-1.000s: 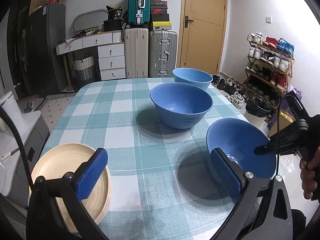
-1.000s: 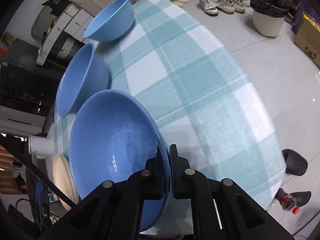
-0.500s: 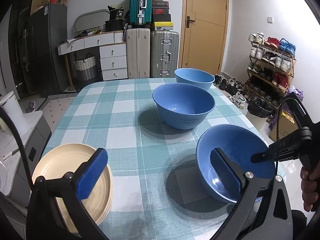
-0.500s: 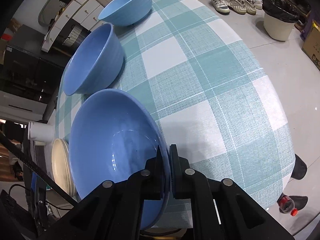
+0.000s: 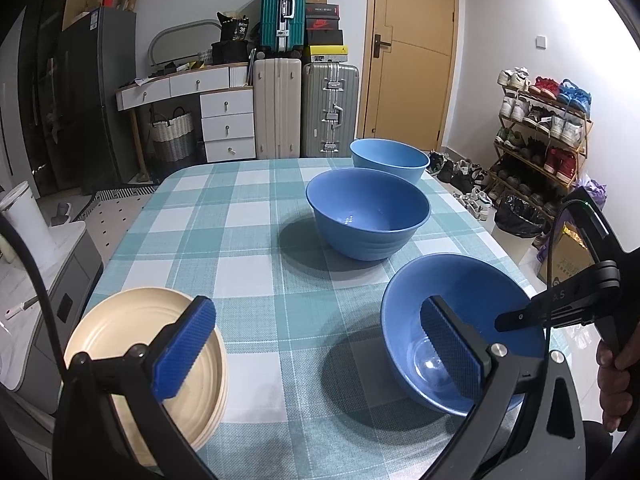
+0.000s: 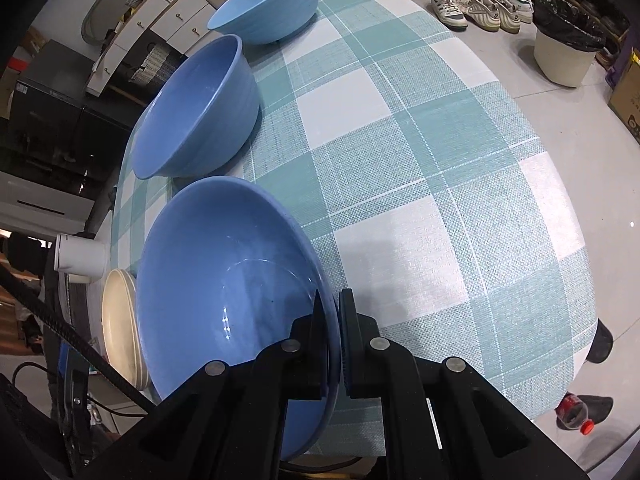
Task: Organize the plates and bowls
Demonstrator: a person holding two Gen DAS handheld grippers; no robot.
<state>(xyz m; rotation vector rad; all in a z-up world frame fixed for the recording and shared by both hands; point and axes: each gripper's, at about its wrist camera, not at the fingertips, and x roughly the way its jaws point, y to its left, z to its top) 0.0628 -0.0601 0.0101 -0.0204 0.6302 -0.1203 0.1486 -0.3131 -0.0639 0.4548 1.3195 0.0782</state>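
My right gripper point(image 6: 334, 312) is shut on the rim of a blue bowl point(image 6: 224, 280), which hangs tilted just above the checked table point(image 6: 400, 160). In the left wrist view that same held bowl point(image 5: 472, 304) is at the near right, with the right gripper's black arm point(image 5: 560, 312) on its right rim. A larger blue bowl point(image 5: 368, 212) stands mid-table and a lighter blue bowl point(image 5: 388, 160) behind it. My left gripper point(image 5: 316, 344) is open over the near table, with nothing between its blue pads point(image 5: 184, 348). A cream plate stack point(image 5: 120, 328) sits at the near left edge.
A person's hand point(image 5: 616, 372) grips the right tool at the right edge. Beyond the table are suitcases point(image 5: 304, 108), a drawer unit point(image 5: 224, 120), a door point(image 5: 412, 52) and a shoe rack point(image 5: 540, 128). A bin point(image 6: 568, 52) and shoes stand on the floor.
The held blue bowl has moved leftward, from past the table's right edge to over the table, nearer the large bowl. My left gripper has stayed where it was.
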